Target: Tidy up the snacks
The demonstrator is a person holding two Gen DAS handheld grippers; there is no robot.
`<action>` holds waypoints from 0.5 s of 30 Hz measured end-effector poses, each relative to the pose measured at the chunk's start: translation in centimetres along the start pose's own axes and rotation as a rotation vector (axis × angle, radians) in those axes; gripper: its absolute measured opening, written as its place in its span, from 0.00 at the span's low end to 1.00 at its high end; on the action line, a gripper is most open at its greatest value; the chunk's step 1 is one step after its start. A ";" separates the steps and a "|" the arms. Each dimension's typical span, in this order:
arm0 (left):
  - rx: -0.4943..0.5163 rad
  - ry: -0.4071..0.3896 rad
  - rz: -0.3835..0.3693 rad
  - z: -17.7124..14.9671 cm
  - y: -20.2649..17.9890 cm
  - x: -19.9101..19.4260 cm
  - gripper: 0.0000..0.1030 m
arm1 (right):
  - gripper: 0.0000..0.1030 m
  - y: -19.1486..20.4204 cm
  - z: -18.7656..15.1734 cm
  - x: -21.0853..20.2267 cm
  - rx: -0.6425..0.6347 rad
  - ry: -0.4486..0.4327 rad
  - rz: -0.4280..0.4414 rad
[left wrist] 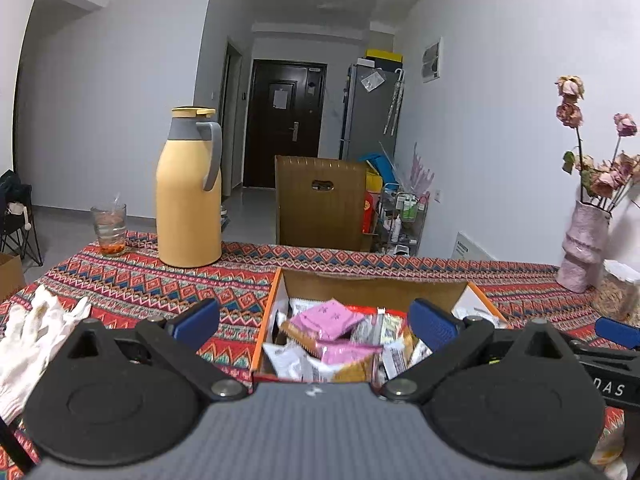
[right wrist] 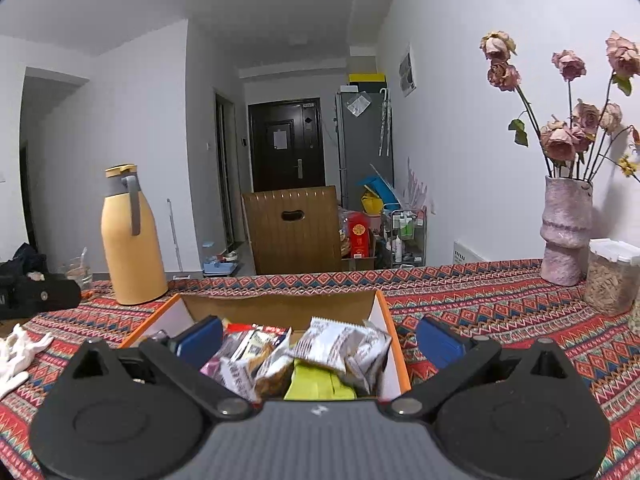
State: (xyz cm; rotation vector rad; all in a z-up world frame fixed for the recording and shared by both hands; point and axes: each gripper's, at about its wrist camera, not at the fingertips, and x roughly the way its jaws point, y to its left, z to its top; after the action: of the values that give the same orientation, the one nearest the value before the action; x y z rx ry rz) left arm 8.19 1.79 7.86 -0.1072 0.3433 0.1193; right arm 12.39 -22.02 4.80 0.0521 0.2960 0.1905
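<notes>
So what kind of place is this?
Most likely a home dining area: a table with a patterned tablecloth, a fridge beside the dark entrance door, and a vase of dried roses.

A yellow thermos (left wrist: 188,196), glass (left wrist: 109,230), white glove (left wrist: 34,334) and pink vase (left wrist: 582,248) sit on the patterned tablecloth (left wrist: 140,280).

White letters "DAS" on the right gripper (left wrist: 608,388) body (rest cut off).

box (right wrist: 280,304) — matt cardboard | snack packets (left wrist: 328,320) — glossy plastic | tablecloth (left wrist: 160,280) — woven cloth
</notes>
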 end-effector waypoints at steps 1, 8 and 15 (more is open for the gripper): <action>0.002 0.002 -0.002 -0.2 0.1 -0.6 1.00 | 1.00 0.0 -0.3 -0.5 0.000 0.001 0.002; 0.016 0.032 -0.022 -2.9 0.8 -3.6 1.00 | 1.00 0.4 -2.5 -4.6 -0.011 0.023 0.017; 0.048 0.082 -0.037 -6.0 1.0 -5.6 1.00 | 1.00 0.5 -4.9 -7.5 -0.008 0.055 0.032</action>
State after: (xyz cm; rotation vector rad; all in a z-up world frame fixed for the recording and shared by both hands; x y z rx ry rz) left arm 0.80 1.49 4.05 -0.0712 0.4253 0.0701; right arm 3.85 -22.86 2.25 0.0440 0.3497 0.2255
